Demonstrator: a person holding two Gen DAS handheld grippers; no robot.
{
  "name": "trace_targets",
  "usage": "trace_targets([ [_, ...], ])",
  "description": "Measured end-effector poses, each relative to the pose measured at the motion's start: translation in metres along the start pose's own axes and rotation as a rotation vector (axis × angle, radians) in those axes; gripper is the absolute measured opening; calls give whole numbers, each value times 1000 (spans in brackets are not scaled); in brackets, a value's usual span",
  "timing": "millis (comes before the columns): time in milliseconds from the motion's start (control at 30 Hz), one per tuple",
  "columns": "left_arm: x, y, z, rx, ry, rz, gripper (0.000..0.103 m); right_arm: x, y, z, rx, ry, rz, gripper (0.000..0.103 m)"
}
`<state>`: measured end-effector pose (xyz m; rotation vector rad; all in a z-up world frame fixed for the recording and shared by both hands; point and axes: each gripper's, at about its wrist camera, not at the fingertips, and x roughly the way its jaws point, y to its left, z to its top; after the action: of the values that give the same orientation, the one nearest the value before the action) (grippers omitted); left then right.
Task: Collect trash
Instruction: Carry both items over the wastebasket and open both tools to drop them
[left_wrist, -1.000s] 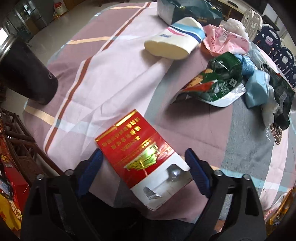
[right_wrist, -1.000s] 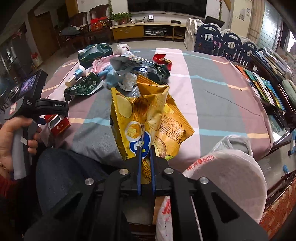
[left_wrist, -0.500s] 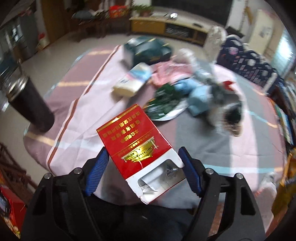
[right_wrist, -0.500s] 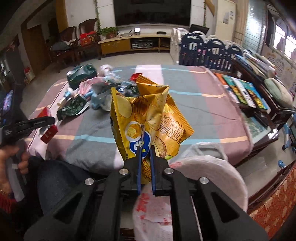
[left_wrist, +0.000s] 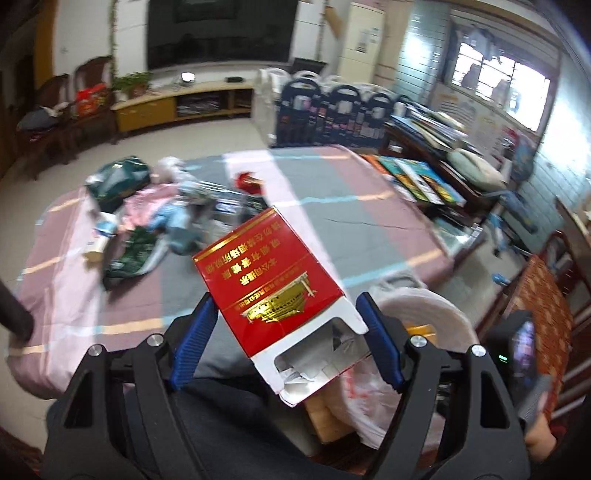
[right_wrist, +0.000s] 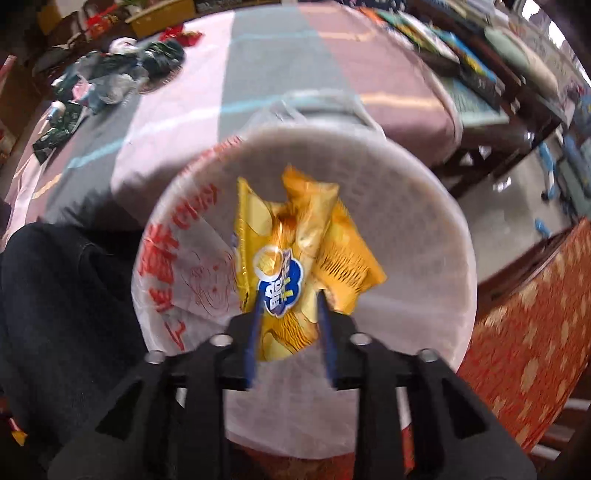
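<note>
A red and white carton (left_wrist: 273, 280) hangs above the table's near edge, with my left gripper (left_wrist: 284, 299) shut on its two sides. A bin lined with a white plastic bag (left_wrist: 436, 306) stands to the lower right of it. In the right wrist view my right gripper (right_wrist: 290, 295) points down into that lined bin (right_wrist: 424, 184). Its jaws are opening, and the yellow chip bag (right_wrist: 303, 236) sits loose between them, blurred, inside the bin's mouth. More trash (left_wrist: 177, 218) lies heaped on the far left of the table.
The table wears a striped pink and grey cloth (left_wrist: 351, 229). A dark flask (left_wrist: 11, 317) stands at its left edge. The person's dark trousers (right_wrist: 55, 295) are beside the bin. A low wooden shelf with books (left_wrist: 417, 177) runs along the table's right side.
The left gripper rose from the table with the carton and swung right towards the bin. The right gripper moved over the bin, tipped downward, and its jaws parted from the chip bag.
</note>
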<state>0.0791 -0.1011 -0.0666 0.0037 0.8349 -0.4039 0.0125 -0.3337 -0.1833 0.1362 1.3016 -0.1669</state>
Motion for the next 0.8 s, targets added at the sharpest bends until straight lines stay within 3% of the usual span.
trace_targets([
  [67, 8, -11, -3, 6, 34, -72, 77, -9, -12, 0, 61, -39, 9, 56],
  [267, 44, -61, -26, 99, 148, -260, 77, -64, -67, 9, 299, -268, 3, 64],
  [433, 75, -121, -53, 227, 270, -427, 79, -92, -103, 11, 412, -363, -25, 65],
  [500, 85, -137, -64, 266, 307, -468, 86, -96, -109, 12, 419, -379, -40, 65],
  [667, 93, -139, -70, 285, 278, -391, 94, -93, -115, 13, 417, -378, -32, 65],
  [800, 96, -115, -53, 178, 249, -350, 95, -87, -99, 18, 397, -364, -19, 65],
])
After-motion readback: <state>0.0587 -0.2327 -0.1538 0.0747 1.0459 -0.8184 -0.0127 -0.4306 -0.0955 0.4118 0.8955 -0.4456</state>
